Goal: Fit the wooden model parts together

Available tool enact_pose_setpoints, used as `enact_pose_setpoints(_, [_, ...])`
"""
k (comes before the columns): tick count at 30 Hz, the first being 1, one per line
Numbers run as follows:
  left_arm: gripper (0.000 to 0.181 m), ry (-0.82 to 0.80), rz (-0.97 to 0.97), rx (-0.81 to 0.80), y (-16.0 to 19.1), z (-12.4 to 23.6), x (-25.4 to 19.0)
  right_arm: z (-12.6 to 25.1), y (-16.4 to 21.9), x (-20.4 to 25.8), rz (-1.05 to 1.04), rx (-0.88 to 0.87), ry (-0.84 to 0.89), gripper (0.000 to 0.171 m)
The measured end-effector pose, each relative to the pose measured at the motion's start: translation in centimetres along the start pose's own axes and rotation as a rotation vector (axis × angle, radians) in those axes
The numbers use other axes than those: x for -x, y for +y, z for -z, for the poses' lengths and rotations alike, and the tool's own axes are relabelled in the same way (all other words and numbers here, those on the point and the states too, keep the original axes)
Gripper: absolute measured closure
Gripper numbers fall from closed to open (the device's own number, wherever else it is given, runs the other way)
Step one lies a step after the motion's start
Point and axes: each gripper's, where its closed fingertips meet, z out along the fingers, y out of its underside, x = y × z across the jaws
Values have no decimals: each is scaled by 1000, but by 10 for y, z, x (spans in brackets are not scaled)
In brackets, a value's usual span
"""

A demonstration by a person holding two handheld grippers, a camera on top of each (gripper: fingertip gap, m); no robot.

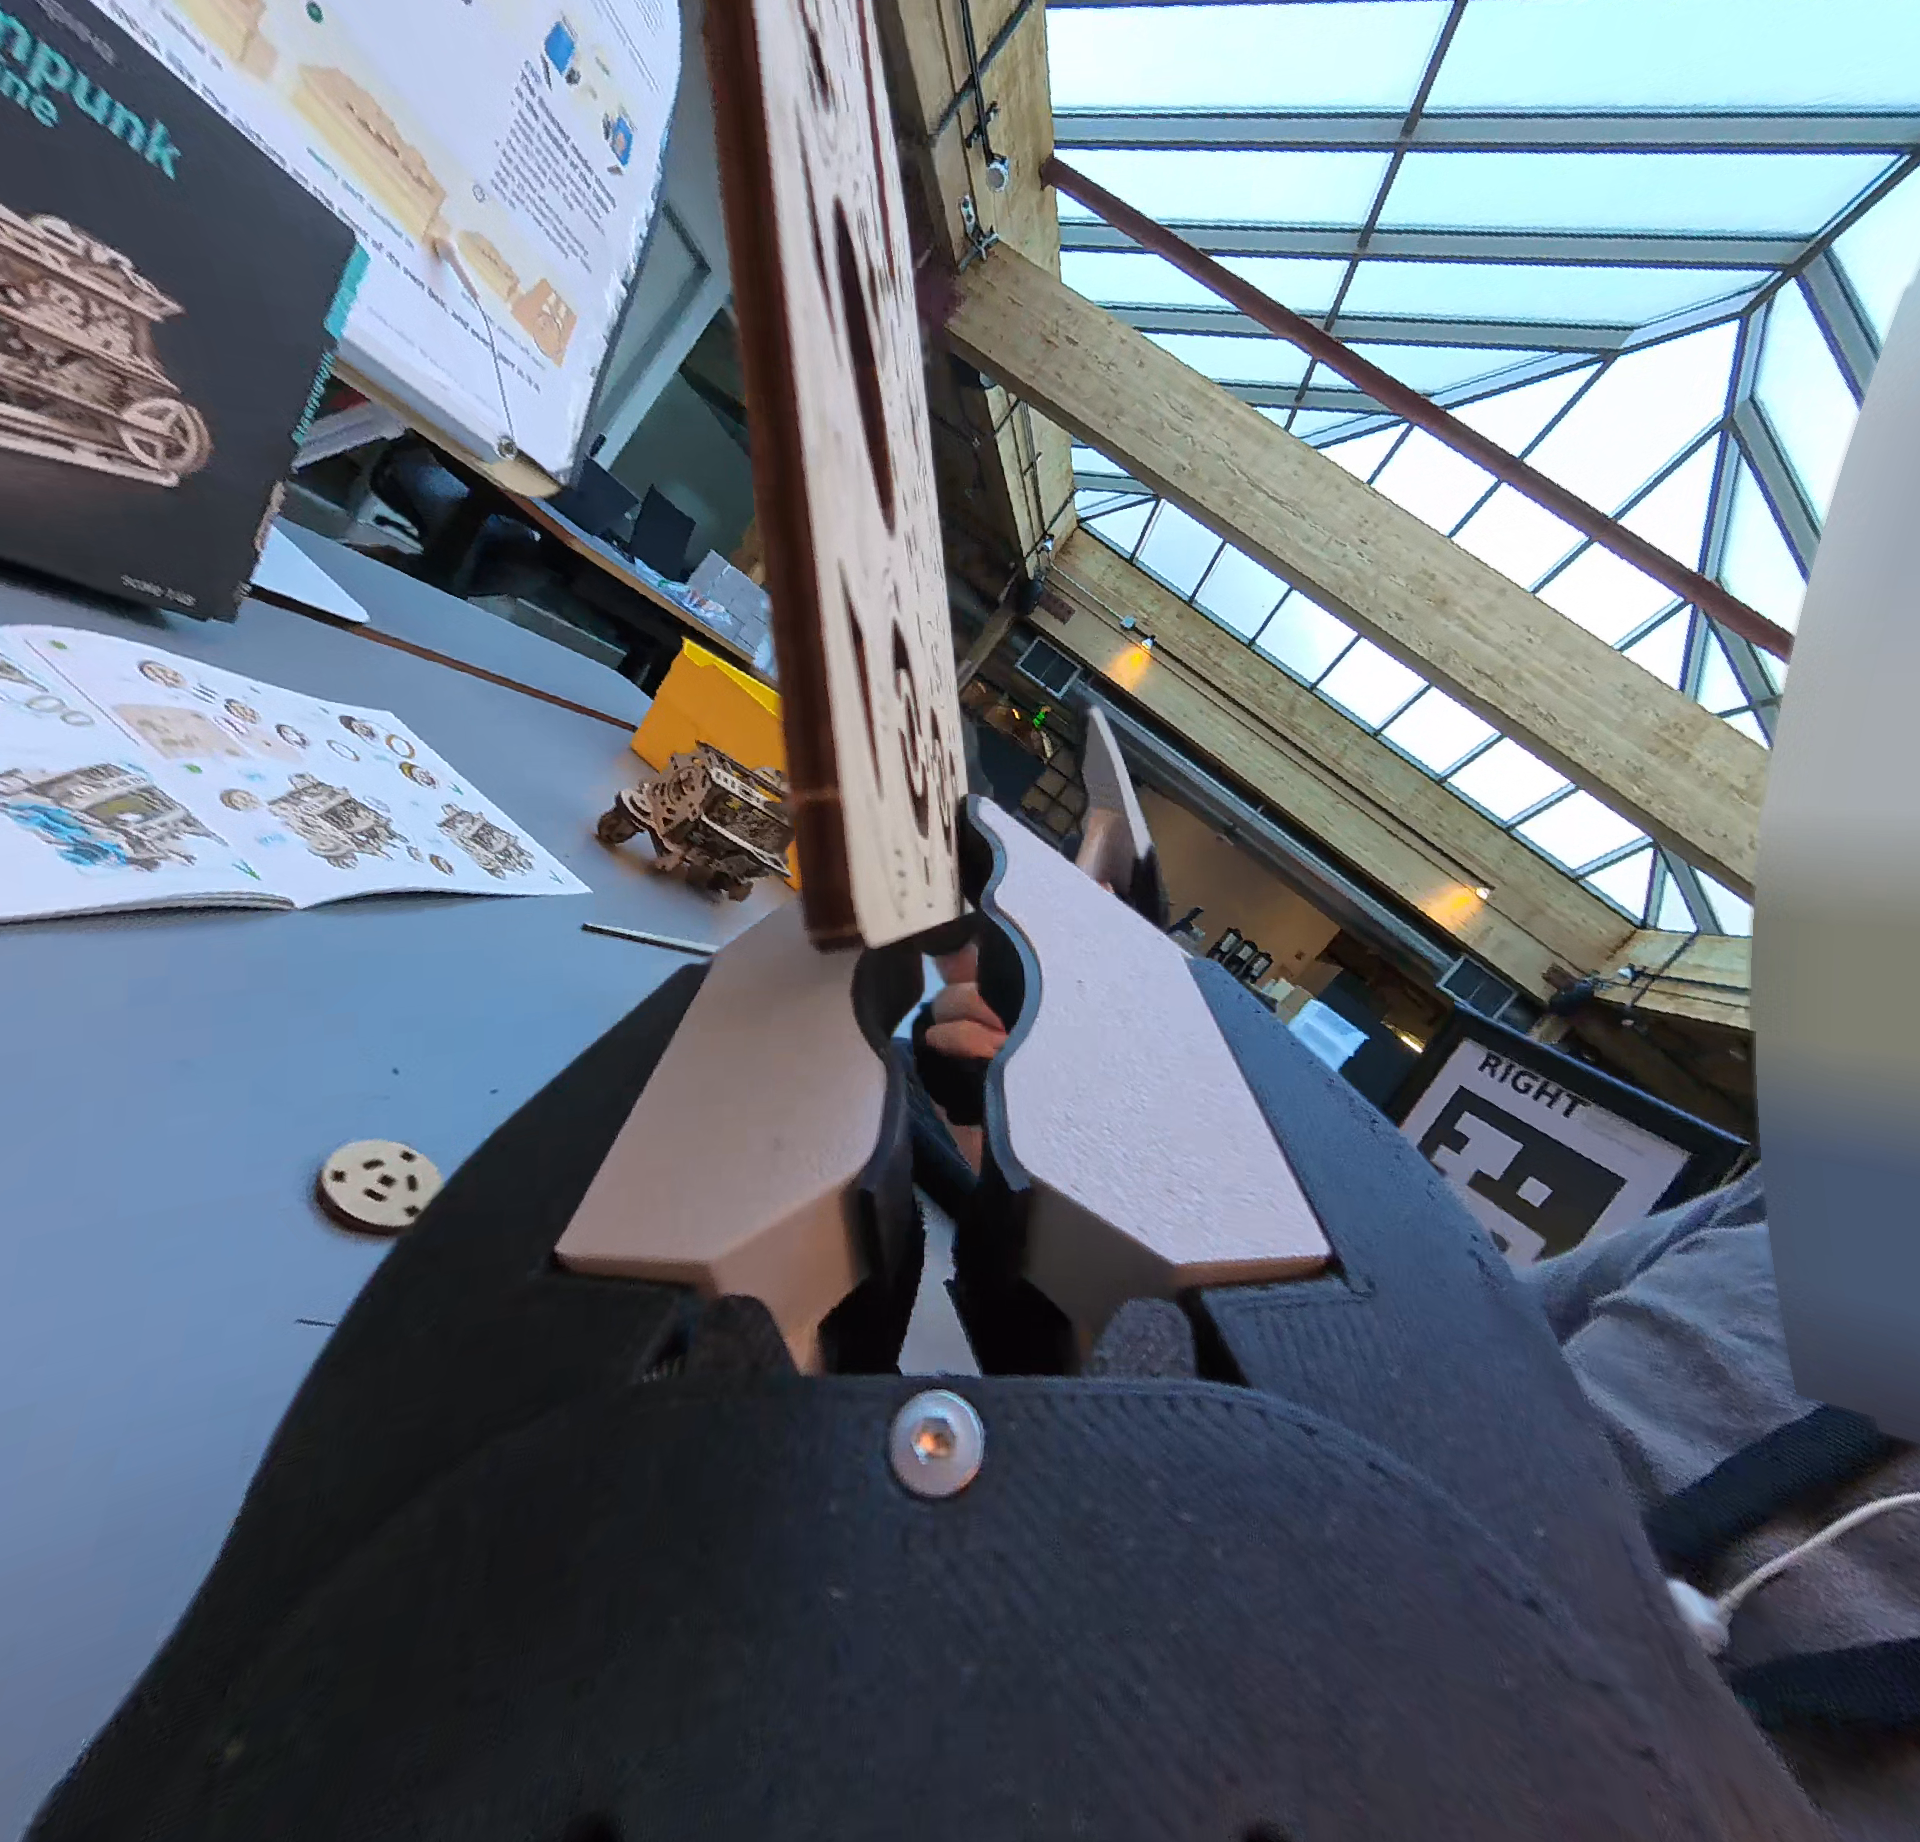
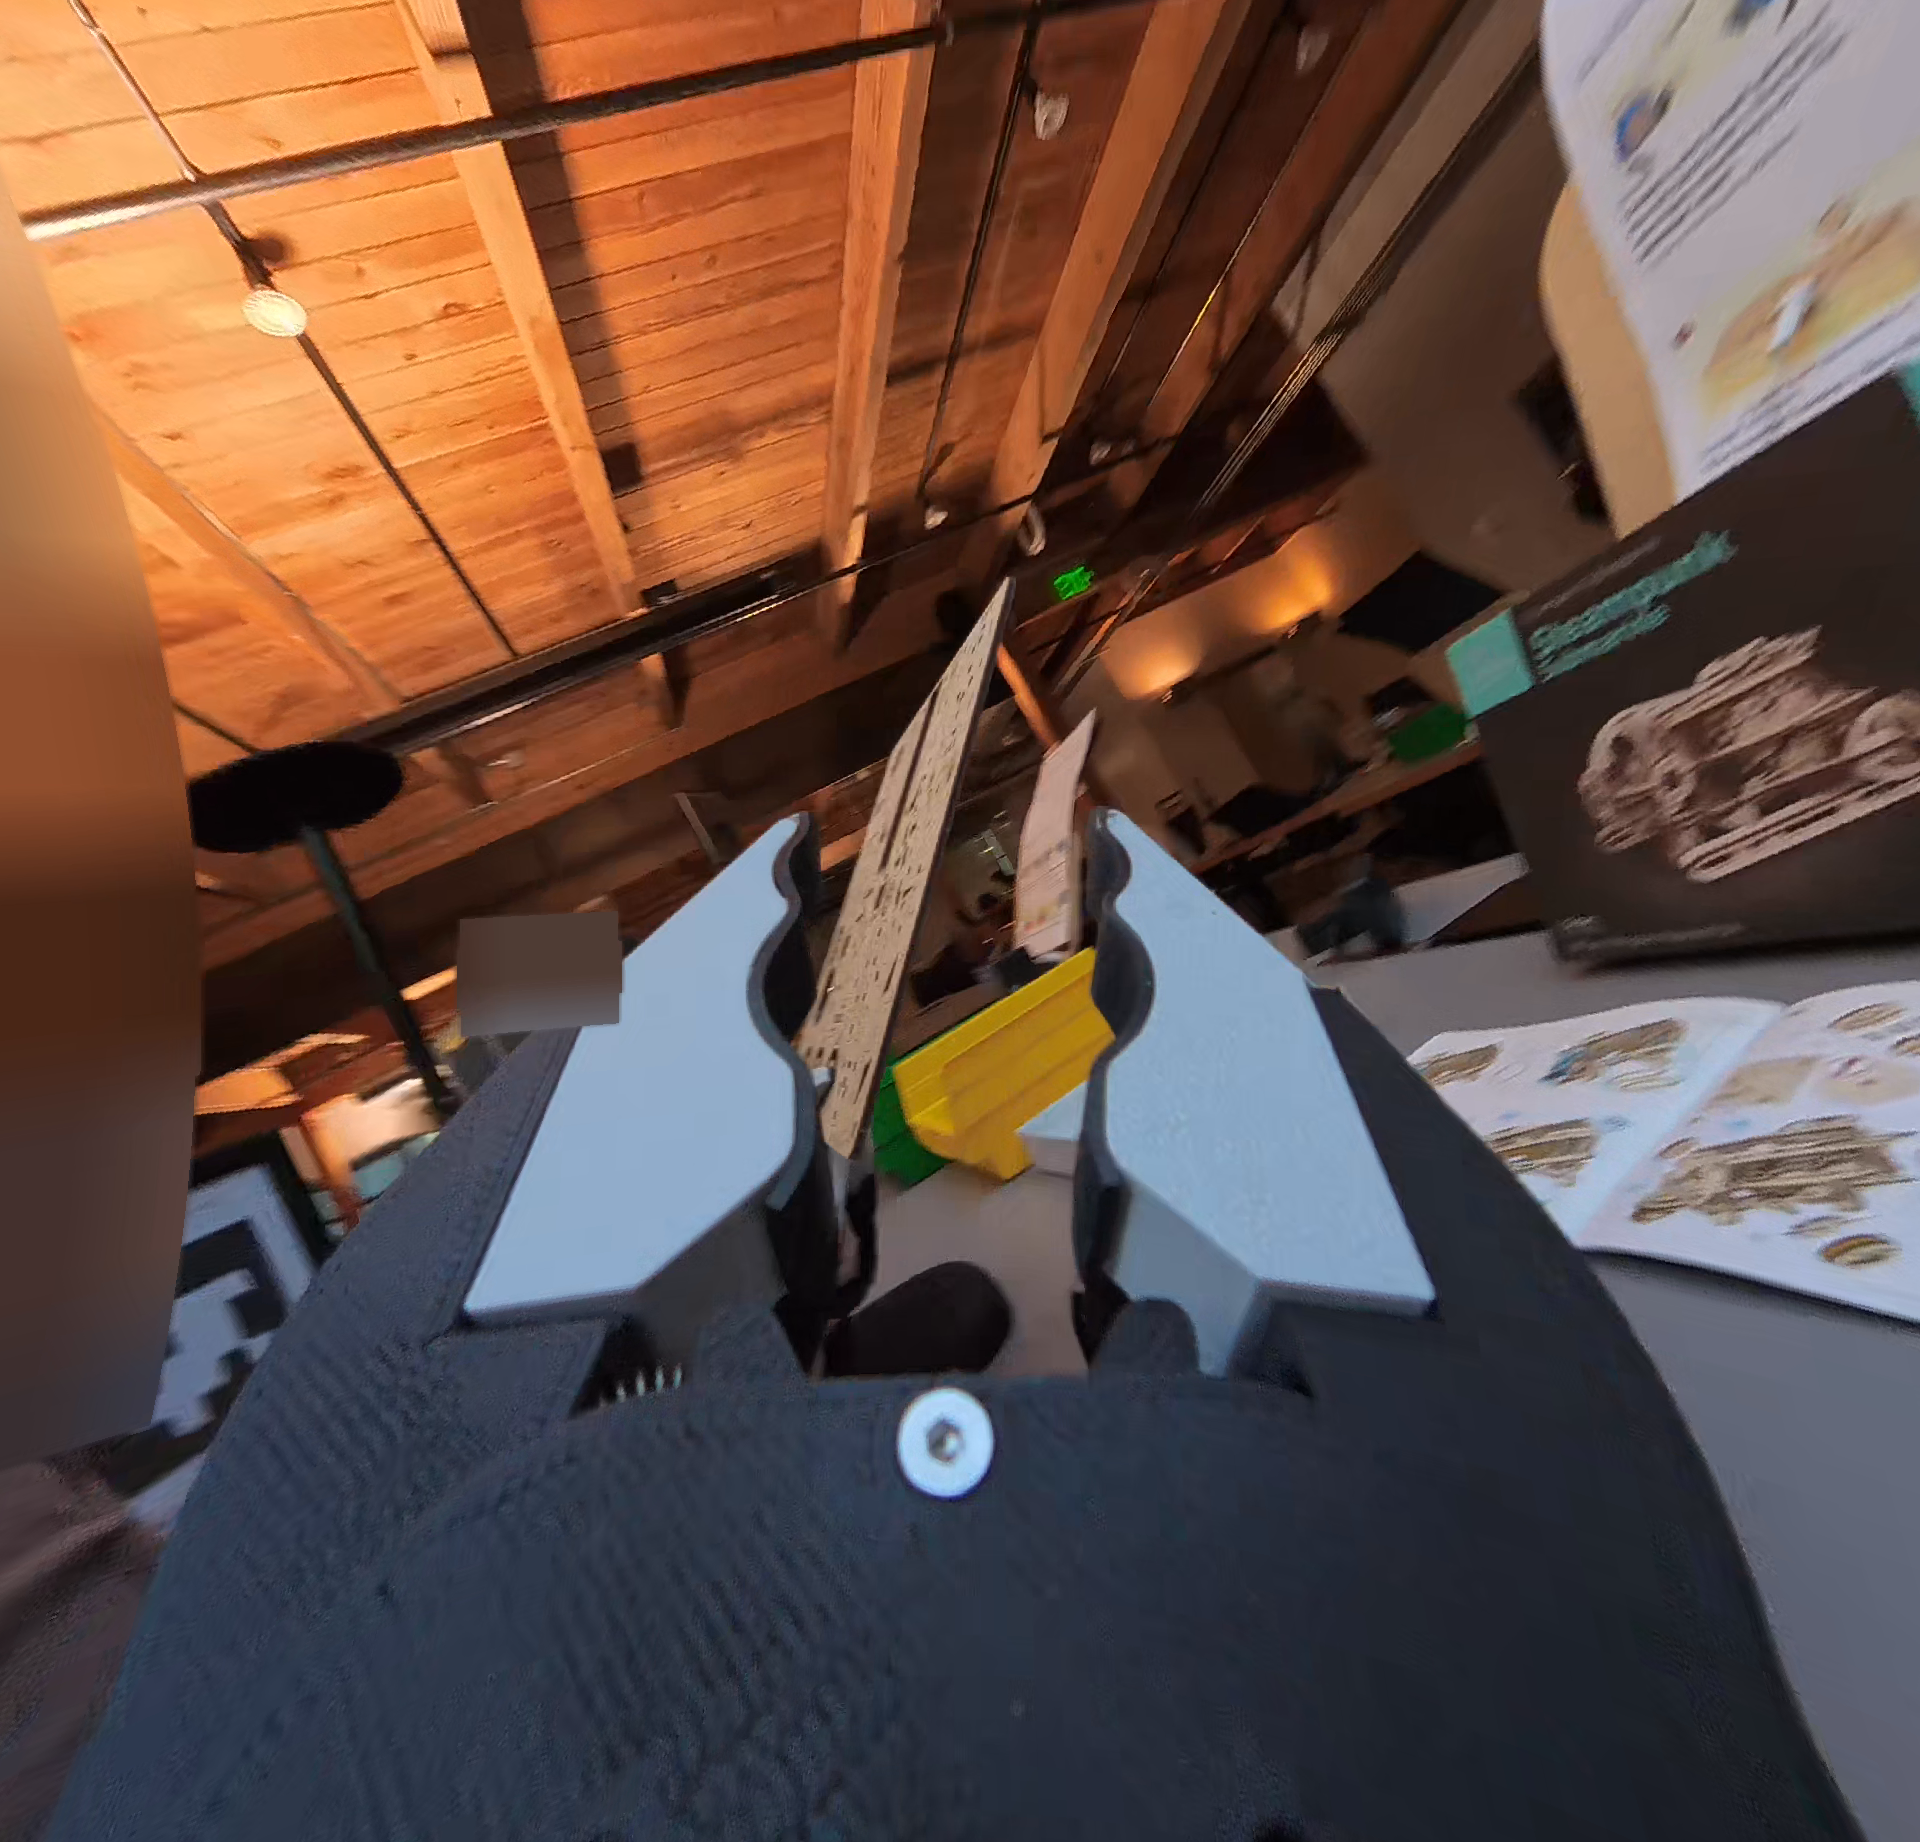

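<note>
Wooden sheet (image 1: 852,421) standing clamped at left gripper (image 1: 940,919) tips; right gripper (image 2: 951,961) gaping, grasping nothing.

Laser-cut wooden sheet (image 1: 862,504); matt grey table (image 1: 208,1065); glossy paper booklet (image 1: 239,795).

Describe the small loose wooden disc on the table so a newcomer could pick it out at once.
Start from the grey table in the left wrist view, then the open instruction booklet lying on it. The wooden disc lies flat nearer the camera, beside the left gripper. Unlike the bulky half-built wooden model farther back, it is thin, round and pierced with small slots.
</note>
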Motion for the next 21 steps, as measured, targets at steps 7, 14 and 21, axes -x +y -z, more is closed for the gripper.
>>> enact_pose_setpoints(7, [181, -63, -70, -17, -19, -5, 18, -9, 9, 16, 661, 112, 194, 122])
enact_pose_setpoints(14, [181, -87, -85, -7, -16, -15, 30, -51, 27, 5, 1002, 562, 274, 111])
enact_pose_setpoints(21, [181, -111, -91, 3, -9, -14, 37, -54, 64, 5, 972, 837, 343, 108])
